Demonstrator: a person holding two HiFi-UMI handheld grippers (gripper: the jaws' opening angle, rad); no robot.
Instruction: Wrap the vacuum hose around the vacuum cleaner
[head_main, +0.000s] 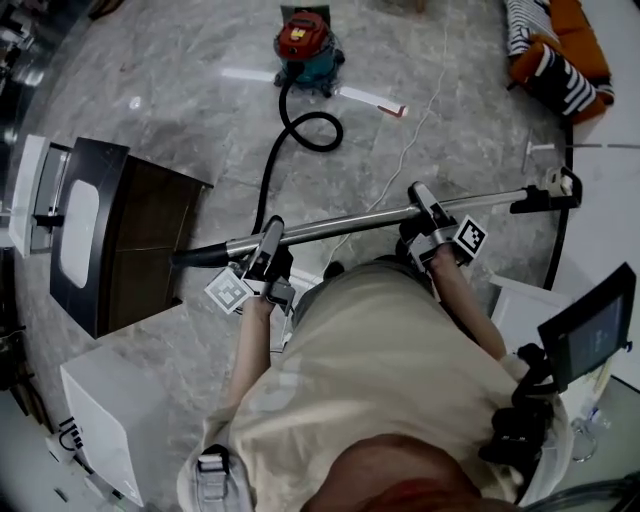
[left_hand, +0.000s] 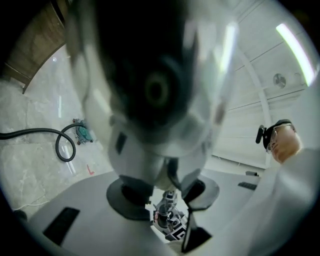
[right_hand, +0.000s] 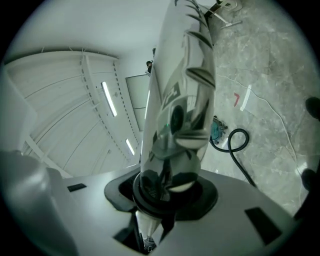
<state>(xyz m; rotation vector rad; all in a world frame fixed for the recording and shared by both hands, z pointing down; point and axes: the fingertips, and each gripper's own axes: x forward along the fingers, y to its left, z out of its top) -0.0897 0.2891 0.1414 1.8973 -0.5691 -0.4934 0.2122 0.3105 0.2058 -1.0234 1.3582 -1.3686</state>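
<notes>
I have both tongs clamped on the metal wand, held level in front of me: left tongs near its left end, right tongs further right. The black hose runs from that left end across the floor, loops once, and joins the vacuum cleaner far off.

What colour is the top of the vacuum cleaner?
Red; the vacuum cleaner top shows best in the head view.
</notes>
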